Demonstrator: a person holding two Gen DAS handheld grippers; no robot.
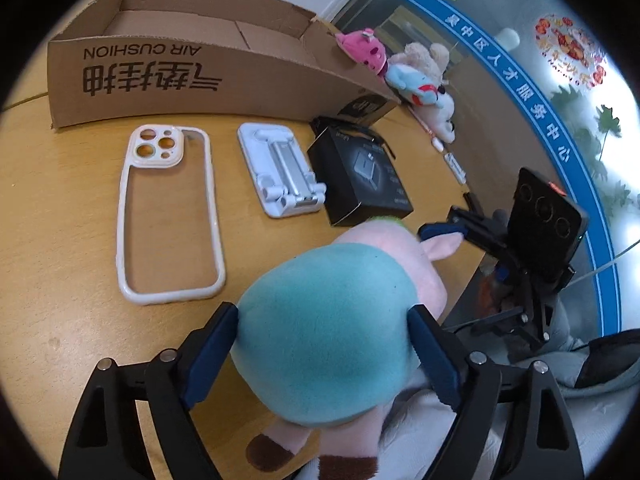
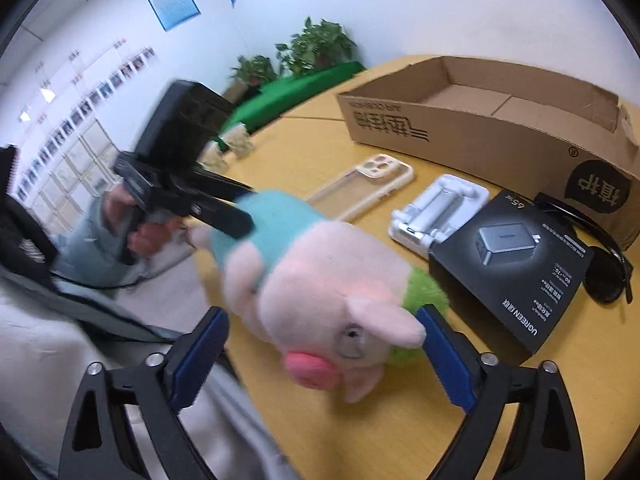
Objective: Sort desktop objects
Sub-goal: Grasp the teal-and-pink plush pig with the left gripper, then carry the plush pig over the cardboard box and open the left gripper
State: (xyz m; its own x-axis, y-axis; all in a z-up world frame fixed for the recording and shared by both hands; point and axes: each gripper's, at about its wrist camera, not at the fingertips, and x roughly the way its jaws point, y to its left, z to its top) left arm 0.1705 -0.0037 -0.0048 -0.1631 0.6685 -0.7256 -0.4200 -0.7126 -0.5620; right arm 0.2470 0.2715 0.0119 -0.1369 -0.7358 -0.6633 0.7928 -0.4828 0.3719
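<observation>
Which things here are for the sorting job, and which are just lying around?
For the job: pig plush in the left claw, phone case, phone stand, charger box, sunglasses, cardboard box.
Just lying about: potted plants, wall poster.

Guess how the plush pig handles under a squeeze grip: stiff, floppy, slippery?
The plush pig probably gives softly: its teal body bulges between the left gripper pads. It likely flops, since head and legs extend unsupported. The fuzzy fabric should resist slipping, and it looks light for its size. The right gripper jaws stand wide around the head.
</observation>
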